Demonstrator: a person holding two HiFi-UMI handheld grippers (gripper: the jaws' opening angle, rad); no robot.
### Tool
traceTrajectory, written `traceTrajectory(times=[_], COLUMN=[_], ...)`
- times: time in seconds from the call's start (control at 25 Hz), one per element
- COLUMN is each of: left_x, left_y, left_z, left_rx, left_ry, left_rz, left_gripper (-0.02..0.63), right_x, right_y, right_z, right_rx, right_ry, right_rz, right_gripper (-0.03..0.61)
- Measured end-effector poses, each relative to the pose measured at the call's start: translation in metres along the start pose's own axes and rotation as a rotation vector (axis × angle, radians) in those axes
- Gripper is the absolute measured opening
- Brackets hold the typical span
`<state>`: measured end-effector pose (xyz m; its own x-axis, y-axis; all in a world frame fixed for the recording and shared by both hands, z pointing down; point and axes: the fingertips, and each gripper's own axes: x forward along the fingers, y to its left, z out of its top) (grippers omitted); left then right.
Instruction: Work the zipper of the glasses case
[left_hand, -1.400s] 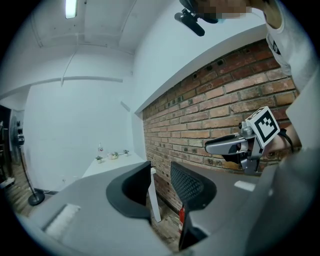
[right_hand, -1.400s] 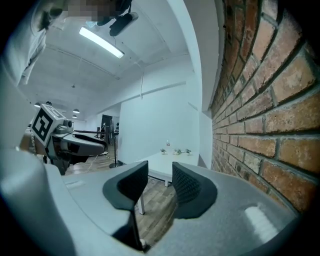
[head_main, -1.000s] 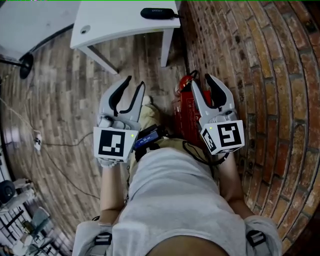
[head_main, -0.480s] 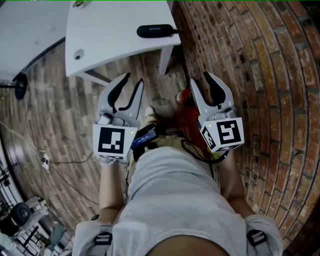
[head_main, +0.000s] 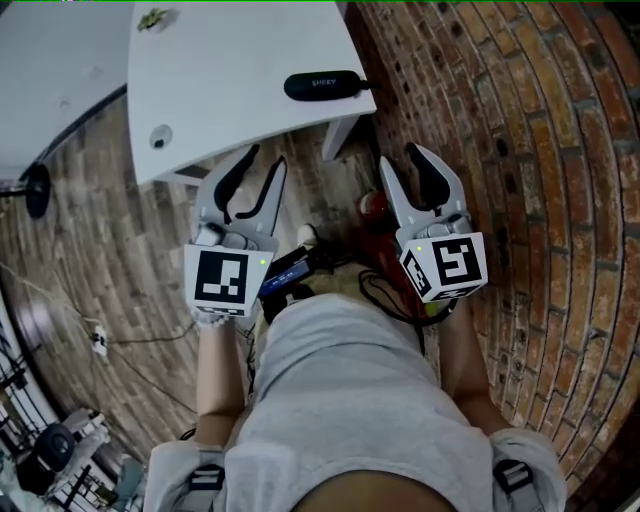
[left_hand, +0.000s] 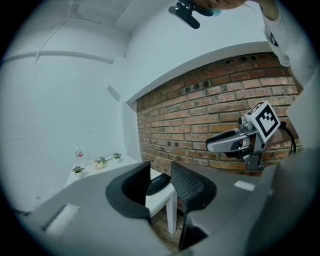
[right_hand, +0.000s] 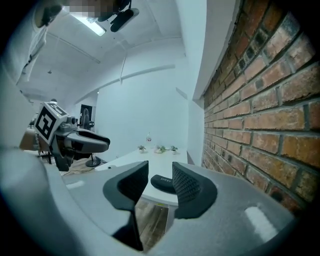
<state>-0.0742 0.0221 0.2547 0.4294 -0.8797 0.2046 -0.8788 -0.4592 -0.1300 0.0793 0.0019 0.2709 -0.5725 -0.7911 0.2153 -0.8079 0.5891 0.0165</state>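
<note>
A black glasses case lies near the front right corner of the white table. It shows beyond each gripper's jaws, case in the left gripper view and case in the right gripper view. My left gripper hangs in the air short of the table's front edge, jaws apart with nothing between them. My right gripper is level with it, close to the brick wall, also open and empty. Both are well short of the case.
A brick wall runs along the right. A red object stands on the wooden floor by the table leg. Small plants and a bottle sit at the table's far end. Cables trail on the floor at left.
The table and case have come nearer and lower in the head view as I moved toward them with both grippers. The jaws stay the same width apart.
</note>
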Motion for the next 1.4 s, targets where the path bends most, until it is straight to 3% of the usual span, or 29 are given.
traceTrajectory(times=[0.24,0.6,0.92,1.4], left_x=[0.011,0.032,0.06,0.105], left_y=[0.011,0.016,0.01,0.01], left_z=[-0.003,-0.03,-0.05,-0.105], left_rx=[0.033,0.116,0.249,0.39], left_ry=[-0.005,0.096,0.176,0.307], left_rz=[-0.013,-0.059,-0.118,-0.215], left_gripper=[0.149,0.183,0.208,0.252], right_x=[0.012,0.022,0.024,0.042], right_y=[0.0,0.0,-0.009,-0.006], right_z=[-0.008,-0.022,-0.034,-0.057], right_rx=[-0.008,0.013,0.032,0.041], right_ry=[0.033,0.073,0.119,0.191], right_rz=[0.007,-0.001,-0.01,0.0], right_gripper=[0.149,0.15,0.15,0.15])
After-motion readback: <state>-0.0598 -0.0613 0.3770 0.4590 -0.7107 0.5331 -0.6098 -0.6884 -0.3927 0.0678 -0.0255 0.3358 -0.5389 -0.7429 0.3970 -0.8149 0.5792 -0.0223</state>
